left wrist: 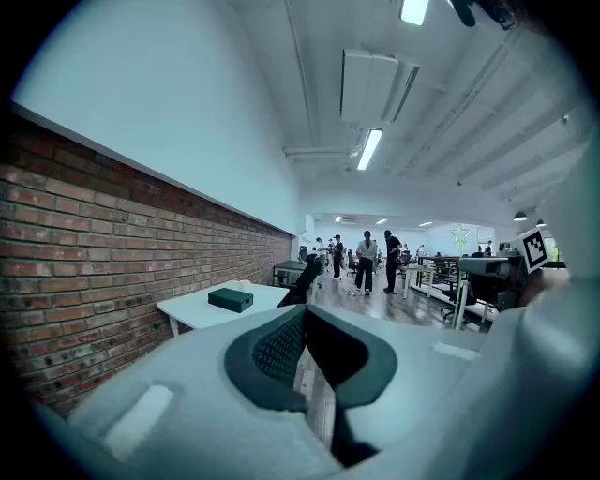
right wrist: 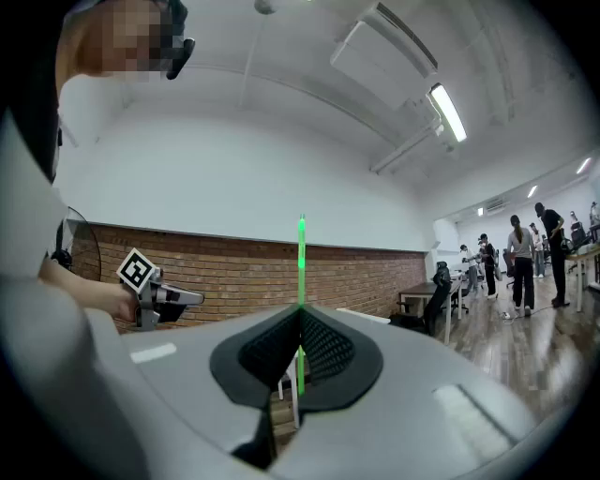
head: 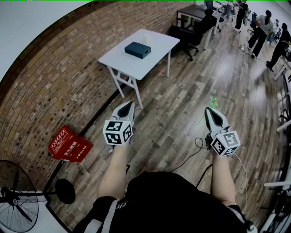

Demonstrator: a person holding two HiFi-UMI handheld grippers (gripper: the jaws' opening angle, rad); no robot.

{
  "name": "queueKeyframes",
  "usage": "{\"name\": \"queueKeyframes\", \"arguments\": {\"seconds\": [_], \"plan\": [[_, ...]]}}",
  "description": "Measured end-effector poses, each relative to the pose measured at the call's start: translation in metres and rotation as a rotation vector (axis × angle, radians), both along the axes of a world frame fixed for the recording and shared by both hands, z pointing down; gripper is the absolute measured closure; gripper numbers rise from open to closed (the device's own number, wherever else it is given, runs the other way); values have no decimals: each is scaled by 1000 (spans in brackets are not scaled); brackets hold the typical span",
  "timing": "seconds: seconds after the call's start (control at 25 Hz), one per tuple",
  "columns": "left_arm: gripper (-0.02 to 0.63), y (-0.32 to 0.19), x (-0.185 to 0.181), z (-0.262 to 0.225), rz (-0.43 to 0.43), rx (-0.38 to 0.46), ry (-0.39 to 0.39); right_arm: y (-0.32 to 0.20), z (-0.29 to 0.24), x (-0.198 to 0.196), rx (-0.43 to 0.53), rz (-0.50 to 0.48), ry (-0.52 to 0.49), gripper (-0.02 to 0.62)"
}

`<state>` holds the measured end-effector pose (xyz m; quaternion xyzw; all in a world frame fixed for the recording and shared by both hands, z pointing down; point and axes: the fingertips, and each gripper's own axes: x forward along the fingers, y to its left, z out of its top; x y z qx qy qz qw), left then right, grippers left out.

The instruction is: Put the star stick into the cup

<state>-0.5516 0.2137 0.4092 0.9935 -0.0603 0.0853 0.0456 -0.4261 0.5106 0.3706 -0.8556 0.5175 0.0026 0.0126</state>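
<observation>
Head view, star stick [head: 212, 103] in R tool [head: 208, 110]

We're in a big open-plan office or lab floor here: a long brick wall [head: 68, 68] runs down one side and wood planking [head: 182, 109] covers the floor. There's a white folding table [head: 159, 43] by the wall, dark desks [head: 193, 11] and office chairs [head: 191, 34] further back, people [head: 259, 32] standing about, strip lights [left wrist: 369, 148] and a ceiling air unit [left wrist: 367, 86] overhead.
</observation>
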Motion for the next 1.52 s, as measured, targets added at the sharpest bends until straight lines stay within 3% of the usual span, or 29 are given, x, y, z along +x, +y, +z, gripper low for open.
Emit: {"name": "queueKeyframes", "arguments": {"seconds": [0.4,0.8,1.08,1.52], "plan": [[600,43,19,-8,-10,46,39,-2,-9,6,-24,-16,59,594],[600,58,34,-4,-18,45,47,-7,2,-5,-29,-136,29,592],[600,20,101,6,-7,20,43,-36,14,52,-60,-127,7,591],[600,-103,258,26,47,3,-19,-133,32,215,-105,-34,-68,591]]}}
